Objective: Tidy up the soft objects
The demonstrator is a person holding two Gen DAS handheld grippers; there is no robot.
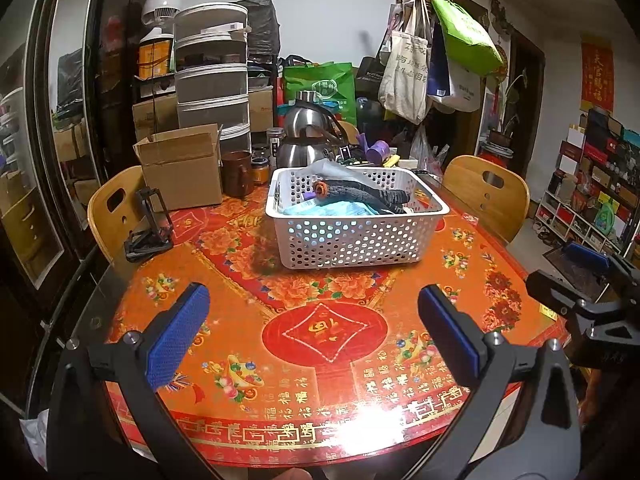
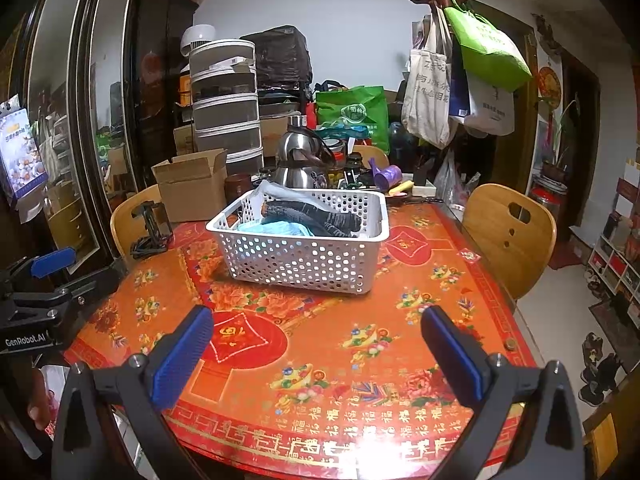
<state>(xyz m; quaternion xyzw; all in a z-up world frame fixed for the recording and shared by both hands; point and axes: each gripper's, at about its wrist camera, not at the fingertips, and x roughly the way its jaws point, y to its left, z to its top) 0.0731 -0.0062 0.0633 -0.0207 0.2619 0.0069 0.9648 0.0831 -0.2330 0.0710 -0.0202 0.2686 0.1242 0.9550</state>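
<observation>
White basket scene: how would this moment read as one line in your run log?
left hand-held gripper: open, empty | right hand-held gripper: open, empty | basket: on table, holding dark sock, blue cloth

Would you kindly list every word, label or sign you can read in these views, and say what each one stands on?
"GenRobot.AI": on the left gripper body, right wrist view.
"福": repeated along the tablecloth border.
"天官赐福": apparently, on the red wall scroll.
Canvas tote print: too blurred.
Green bag logo: too small.
</observation>
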